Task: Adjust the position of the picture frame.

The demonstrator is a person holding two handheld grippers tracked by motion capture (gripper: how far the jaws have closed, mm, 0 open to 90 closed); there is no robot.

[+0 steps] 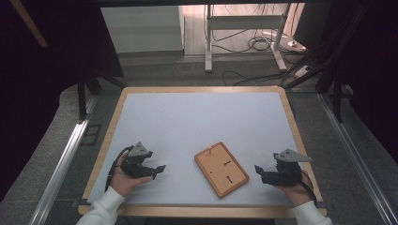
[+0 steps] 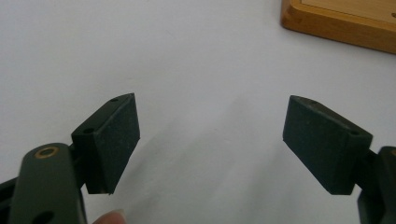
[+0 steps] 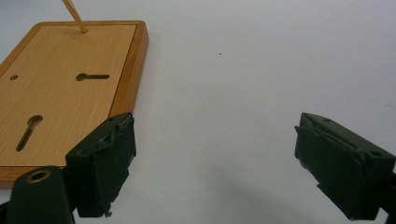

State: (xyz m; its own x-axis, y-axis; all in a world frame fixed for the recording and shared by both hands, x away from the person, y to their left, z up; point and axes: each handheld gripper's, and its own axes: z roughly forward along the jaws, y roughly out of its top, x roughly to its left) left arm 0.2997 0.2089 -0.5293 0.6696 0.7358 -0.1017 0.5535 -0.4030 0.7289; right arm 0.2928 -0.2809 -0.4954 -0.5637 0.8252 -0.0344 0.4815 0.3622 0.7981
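High view: wooden board (image 1: 221,169) lies untouched on surface (image 1: 197,122) between left gripper (image 1: 158,169) and right gripper (image 1: 259,172); both spread wide, empty; grasp not yet begun.

table (image 1: 155,117): white top, wood rim | stand (image 1: 244,28), cables (image 1: 253,44) behind

A wooden board (image 1: 221,169) lies flat on the tabletop (image 1: 197,117), near its front edge and a little right of centre, turned askew to the edges. The left tongs (image 1: 160,170) rest on the tabletop to its left, the right tongs (image 1: 258,172) to its right — both pointing inward, apart from the board. Behind the tabletop, on the floor, stands a metal stand (image 1: 244,28) among cables (image 1: 253,44).
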